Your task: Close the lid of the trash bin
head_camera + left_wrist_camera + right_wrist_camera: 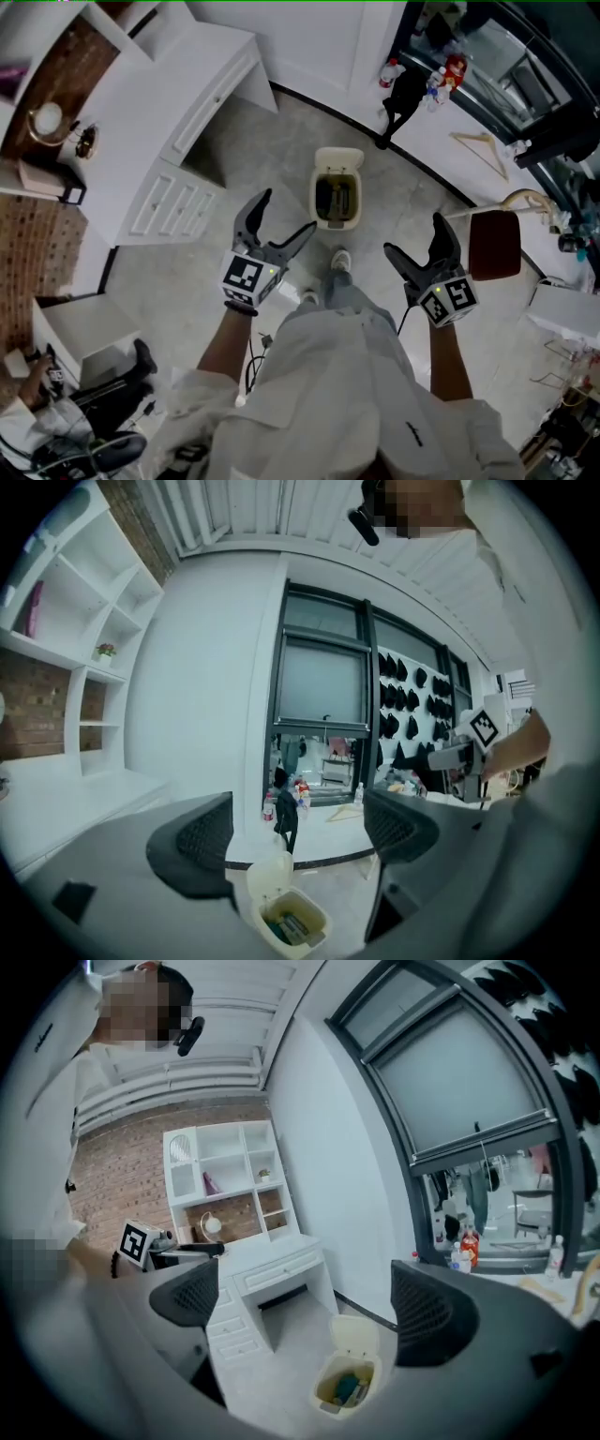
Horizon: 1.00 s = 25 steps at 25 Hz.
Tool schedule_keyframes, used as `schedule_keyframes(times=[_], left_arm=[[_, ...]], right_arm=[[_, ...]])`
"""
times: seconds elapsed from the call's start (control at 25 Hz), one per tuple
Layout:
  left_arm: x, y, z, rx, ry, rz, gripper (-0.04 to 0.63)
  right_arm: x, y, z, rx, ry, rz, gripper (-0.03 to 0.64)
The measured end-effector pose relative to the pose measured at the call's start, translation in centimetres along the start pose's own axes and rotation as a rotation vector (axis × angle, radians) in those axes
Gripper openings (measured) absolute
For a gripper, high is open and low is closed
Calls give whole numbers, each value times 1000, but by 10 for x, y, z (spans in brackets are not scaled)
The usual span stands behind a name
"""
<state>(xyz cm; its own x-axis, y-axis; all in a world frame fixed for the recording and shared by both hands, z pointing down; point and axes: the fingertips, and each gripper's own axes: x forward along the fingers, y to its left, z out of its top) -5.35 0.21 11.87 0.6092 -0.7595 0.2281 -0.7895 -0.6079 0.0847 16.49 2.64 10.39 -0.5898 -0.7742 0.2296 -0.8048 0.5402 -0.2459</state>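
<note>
A cream trash bin (337, 199) stands on the grey floor ahead of the person's feet, its lid (339, 159) flipped up at the far side, rubbish showing inside. The bin also shows low in the left gripper view (292, 922) and in the right gripper view (348, 1387), lid (357, 1336) upright. My left gripper (284, 214) is open, held above the floor left of the bin. My right gripper (418, 239) is open too, to the bin's right and nearer the person. Both hold nothing and are apart from the bin.
A white desk with drawers (180, 199) stands left of the bin. A raised white ledge (441, 155) curves behind it, carrying bottles (443, 75), a dark figure (403, 98) and a hanger (480, 148). A brown stool (494, 244) is on the right. The person's shoes (339, 262) are just short of the bin.
</note>
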Motion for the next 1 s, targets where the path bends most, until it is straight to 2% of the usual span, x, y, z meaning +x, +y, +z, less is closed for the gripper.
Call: schedule_keyframes(times=[0.12,0.28,0.4,0.6,0.76,1.0], left_arm=[[42,1,-1,59,40,-15,436],[94,6,-15,108,83,-32,436],[122,19,-38,110,115,-38,436],[159,56,-84,98,145,-33,436],[182,83,-132,91,170,-40,434],[218,116,-198,70,181,-63,434]], right_arm=[[25,-28,6,-56,17,37,578],[60,-71,1,-56,39,84,578],[93,-91,-12,-93,72,131,578],[150,-114,-57,-157,161,194,577],[186,-137,-98,-139,207,176,577],[234,-173,-143,-124,191,112,554]])
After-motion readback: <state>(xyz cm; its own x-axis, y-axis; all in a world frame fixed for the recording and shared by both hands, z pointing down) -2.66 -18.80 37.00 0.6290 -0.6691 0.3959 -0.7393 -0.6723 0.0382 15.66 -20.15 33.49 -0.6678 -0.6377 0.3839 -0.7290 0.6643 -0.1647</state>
